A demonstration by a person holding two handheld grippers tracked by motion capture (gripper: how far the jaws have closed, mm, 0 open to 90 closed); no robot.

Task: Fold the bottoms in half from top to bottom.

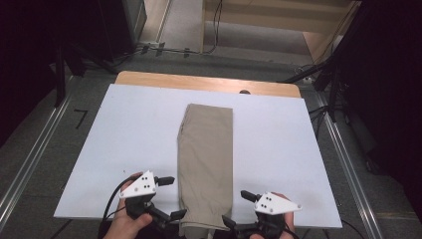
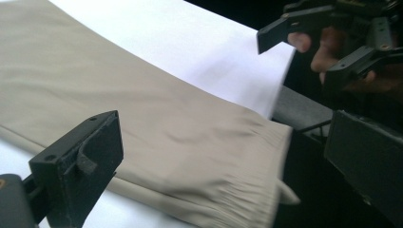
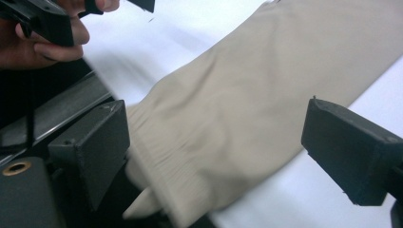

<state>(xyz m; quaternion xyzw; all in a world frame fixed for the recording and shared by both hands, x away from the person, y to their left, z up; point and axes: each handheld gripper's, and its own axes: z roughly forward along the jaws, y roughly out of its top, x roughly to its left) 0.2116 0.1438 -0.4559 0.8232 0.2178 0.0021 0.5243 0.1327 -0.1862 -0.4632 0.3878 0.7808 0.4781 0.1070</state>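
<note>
Lying flat on the bench (image 1: 124,129), the folded trousers (image 1: 206,159) looked light, soft, floppy; best pinched at near waistband corners. Left tool (image 1: 169,198) & right tool (image 1: 238,208) gaped wide, holding nothing.

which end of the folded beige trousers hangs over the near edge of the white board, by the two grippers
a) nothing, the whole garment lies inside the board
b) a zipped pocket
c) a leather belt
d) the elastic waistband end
d: the gathered elastic waistband of the beige trousers juts past the near edge of the white board, between the open left gripper and right gripper.
</note>
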